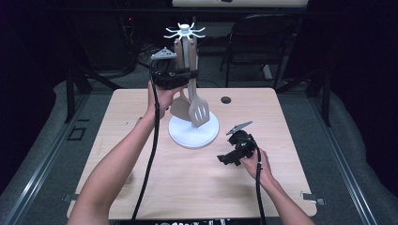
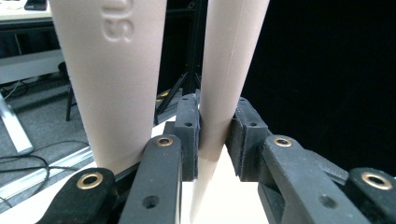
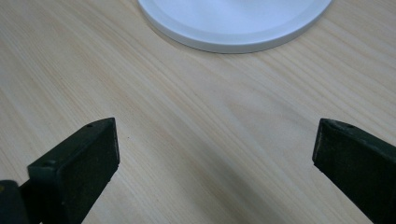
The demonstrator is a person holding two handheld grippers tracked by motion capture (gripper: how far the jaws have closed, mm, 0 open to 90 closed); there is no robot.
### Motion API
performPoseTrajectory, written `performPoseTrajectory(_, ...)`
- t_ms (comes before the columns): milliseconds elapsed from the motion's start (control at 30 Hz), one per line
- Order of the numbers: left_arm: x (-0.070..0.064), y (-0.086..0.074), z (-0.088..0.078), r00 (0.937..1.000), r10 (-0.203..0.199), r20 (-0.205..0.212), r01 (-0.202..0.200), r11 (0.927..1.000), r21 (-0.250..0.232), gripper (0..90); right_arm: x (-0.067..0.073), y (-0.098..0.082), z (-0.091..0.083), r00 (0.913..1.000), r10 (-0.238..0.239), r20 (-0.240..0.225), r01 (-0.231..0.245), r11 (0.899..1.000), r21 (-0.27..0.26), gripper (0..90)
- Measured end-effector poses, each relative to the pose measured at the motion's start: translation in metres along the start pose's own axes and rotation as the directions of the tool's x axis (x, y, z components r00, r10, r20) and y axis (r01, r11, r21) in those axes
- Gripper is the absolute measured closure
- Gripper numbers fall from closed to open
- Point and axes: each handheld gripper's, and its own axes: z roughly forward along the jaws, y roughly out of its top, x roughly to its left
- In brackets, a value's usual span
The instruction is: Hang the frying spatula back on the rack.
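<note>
A white utensil stand [image 1: 185, 31] with a round base [image 1: 187, 137] holds two beige utensils, a slotted spatula [image 1: 199, 112] and a plain one [image 1: 179, 107]. My left gripper [image 1: 189, 75] is raised at the handles beside the stand's post. In the left gripper view its jaws [image 2: 215, 116] are shut on one beige handle [image 2: 229, 70], with pads touching both sides. The second handle [image 2: 114, 79], with embossed letters, hangs just left of the jaws. My right gripper [image 1: 224, 159] rests low over the table, open [image 3: 215, 154] with only bare wood between its jaws, near the base's rim [image 3: 233, 28].
The wooden table [image 1: 197, 187] has a round cable hole [image 1: 225, 100] at its far side. A dark chair [image 1: 263, 37] stands beyond the far edge. Cables trail from both grippers toward the near edge.
</note>
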Motion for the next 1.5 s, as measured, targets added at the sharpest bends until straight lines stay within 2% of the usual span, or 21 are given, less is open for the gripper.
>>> performPoseTrajectory(233, -0.002, -0.004, -0.001, 0.9999, -0.012, -0.008, 0.012, 0.9999, 0.004, 73.0, 0.000, 0.000, 0.000, 1.0000, 0.003, -0.002, -0.003, 1.000, 0.000, 0.4)
performPoseTrajectory(333, -0.002, -0.007, -0.003, 0.9999, -0.014, -0.008, 0.015, 0.9996, 0.023, 69.7, 0.000, 0.000, 0.001, 1.0000, 0.001, -0.002, -0.001, 1.000, -0.005, 0.4)
performPoseTrajectory(500, -0.007, -0.013, -0.008, 0.9996, 0.027, -0.009, -0.027, 0.9986, 0.045, 65.7, 0.002, -0.001, 0.002, 0.9998, 0.017, -0.010, -0.017, 1.000, -0.005, 0.4)
performPoseTrajectory(667, -0.014, -0.018, -0.017, 0.9982, 0.061, -0.002, -0.060, 0.9969, 0.051, 60.6, 0.001, 0.000, 0.002, 1.0000, -0.005, -0.007, 0.005, 1.000, 0.016, 0.4)
performPoseTrajectory(967, -0.015, -0.025, -0.034, 0.9955, 0.095, -0.007, -0.094, 0.9950, 0.032, 52.2, 0.002, 0.001, 0.004, 0.9998, 0.009, -0.015, -0.009, 1.000, 0.007, 0.4)
performPoseTrajectory(1067, -0.013, -0.026, -0.039, 0.9954, 0.095, -0.013, -0.095, 0.9952, 0.024, 51.3, 0.002, 0.001, 0.005, 0.9999, -0.006, -0.008, 0.006, 1.000, 0.015, 0.4)
performPoseTrajectory(1267, -0.008, -0.023, -0.051, 0.9948, 0.095, -0.037, -0.095, 0.9954, -0.002, 58.6, 0.002, 0.002, 0.006, 0.9999, -0.003, -0.014, 0.003, 1.000, 0.016, 0.5)
performPoseTrajectory(1333, -0.006, -0.021, -0.055, 0.9936, 0.099, -0.055, -0.100, 0.9950, -0.008, 64.3, 0.002, 0.002, 0.007, 0.9999, -0.008, -0.014, 0.008, 1.000, 0.025, 0.5)
performPoseTrajectory(1433, -0.004, -0.018, -0.059, 0.9922, 0.103, -0.070, -0.104, 0.9944, -0.017, 77.5, 0.003, 0.003, 0.007, 0.9999, -0.007, -0.015, 0.007, 1.000, 0.025, 0.6)
performPoseTrajectory(1500, -0.001, -0.013, -0.065, 0.9895, 0.106, -0.098, -0.110, 0.9933, -0.036, 83.6, 0.004, 0.003, 0.009, 0.9998, -0.016, -0.012, 0.016, 1.000, 0.024, 0.6)
